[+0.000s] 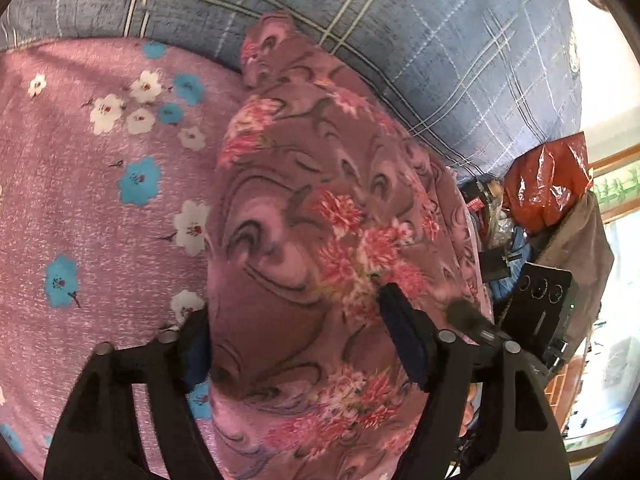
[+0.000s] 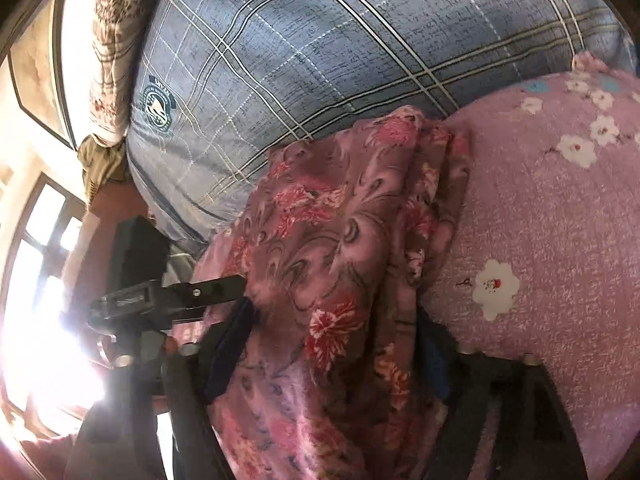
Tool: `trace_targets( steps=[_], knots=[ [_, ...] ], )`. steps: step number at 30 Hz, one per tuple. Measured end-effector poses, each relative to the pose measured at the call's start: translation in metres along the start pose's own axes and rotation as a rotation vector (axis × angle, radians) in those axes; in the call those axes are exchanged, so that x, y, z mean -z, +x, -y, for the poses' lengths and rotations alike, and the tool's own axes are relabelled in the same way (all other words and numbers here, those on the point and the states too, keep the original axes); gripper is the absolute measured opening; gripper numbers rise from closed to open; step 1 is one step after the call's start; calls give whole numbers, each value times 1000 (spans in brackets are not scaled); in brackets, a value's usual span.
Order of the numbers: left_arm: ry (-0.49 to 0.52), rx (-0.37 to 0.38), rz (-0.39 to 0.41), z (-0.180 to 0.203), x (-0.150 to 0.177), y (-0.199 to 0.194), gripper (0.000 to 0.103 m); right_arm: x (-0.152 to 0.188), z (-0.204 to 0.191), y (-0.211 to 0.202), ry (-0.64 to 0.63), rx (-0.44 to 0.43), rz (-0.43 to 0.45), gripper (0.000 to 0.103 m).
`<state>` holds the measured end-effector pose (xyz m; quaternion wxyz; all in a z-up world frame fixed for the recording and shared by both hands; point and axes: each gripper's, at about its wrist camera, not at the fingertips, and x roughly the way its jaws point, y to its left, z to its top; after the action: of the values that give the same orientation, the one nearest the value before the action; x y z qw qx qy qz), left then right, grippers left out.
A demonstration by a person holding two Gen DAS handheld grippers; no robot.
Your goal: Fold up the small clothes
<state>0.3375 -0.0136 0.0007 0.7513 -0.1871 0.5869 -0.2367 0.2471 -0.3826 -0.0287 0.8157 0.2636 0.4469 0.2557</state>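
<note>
A small mauve garment with pink flowers and grey swirls (image 1: 320, 216) hangs between my left gripper's fingers over the pink flowered bedsheet (image 1: 88, 184). My left gripper (image 1: 296, 320) is shut on the garment, which bulges up between the fingers. In the right wrist view the same garment (image 2: 336, 248) drapes between the fingers of my right gripper (image 2: 336, 332), which is shut on it. The left gripper (image 2: 192, 296) shows in the right wrist view, at the garment's left edge.
A blue plaid quilt (image 1: 400, 40) (image 2: 320, 40) lies behind the garment. A red plastic bag (image 1: 548, 176) and black gear (image 1: 540, 300) sit off the bed's right edge. A bright window (image 2: 36, 272) is at the left.
</note>
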Motion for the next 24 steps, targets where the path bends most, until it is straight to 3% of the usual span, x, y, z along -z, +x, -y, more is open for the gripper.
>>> trace_targets(
  steps=[2,5,9,15,24],
  knots=[
    [34,-22,19,10,2,1,38,5,-3,0,-21,28,14,42],
    [42,10,44,13,7,-12,25,9,-17,-4,-50,77,60,35],
    [31,28,51,8,17,-28,25,12,-38,-13,-41,100,96,33],
    [0,95,58,-8,52,-66,25,31,-77,-27,-47,102,85,33],
    [-12,65,149,-45,120,-150,26,87,-151,-23,-62,-21,57,34]
  ],
)
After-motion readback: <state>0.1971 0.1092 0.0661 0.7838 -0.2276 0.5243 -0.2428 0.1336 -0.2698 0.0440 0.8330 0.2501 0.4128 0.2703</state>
